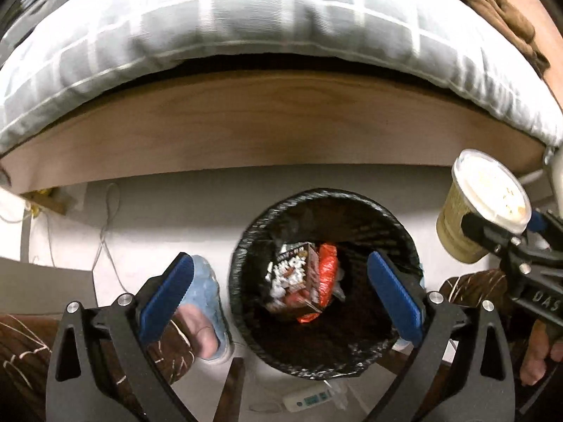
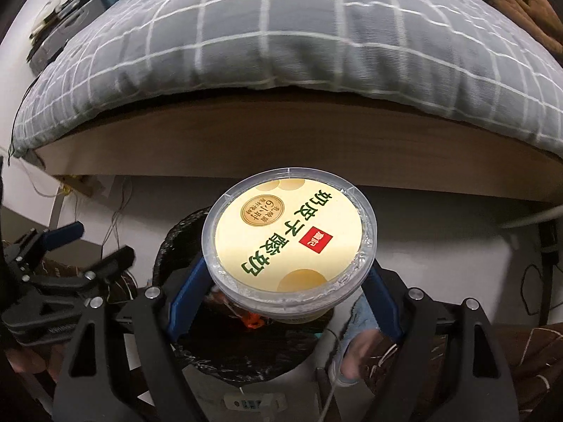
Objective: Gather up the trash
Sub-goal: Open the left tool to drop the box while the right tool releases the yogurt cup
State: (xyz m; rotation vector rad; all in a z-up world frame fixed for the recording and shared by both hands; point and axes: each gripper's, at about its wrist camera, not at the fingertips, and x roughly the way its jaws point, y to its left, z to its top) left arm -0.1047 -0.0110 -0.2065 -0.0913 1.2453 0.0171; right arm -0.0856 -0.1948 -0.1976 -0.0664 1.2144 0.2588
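Observation:
A black-lined trash bin (image 1: 316, 197) stands on the floor by the bed, holding a dark snack box (image 1: 295, 274) and a red wrapper (image 1: 327, 267). My left gripper (image 1: 279, 260) hangs over the bin, open, with nothing between its blue pads. My right gripper (image 1: 505, 223) is to the right of the bin, shut on a lidded yogurt cup (image 1: 457, 225). In the right wrist view the cup (image 2: 288, 235) fills the middle, lid towards the camera, clamped in the right gripper (image 2: 286, 270) above the bin's rim (image 2: 176, 242). The left gripper (image 2: 102, 241) shows at the left.
A bed with a grey checked duvet (image 1: 246, 28) and a wooden side board (image 1: 246, 126) runs behind the bin. A foot in a blue slipper (image 1: 207, 302) stands left of the bin. Cables (image 1: 105, 239) and a small white device (image 1: 306, 401) lie on the floor.

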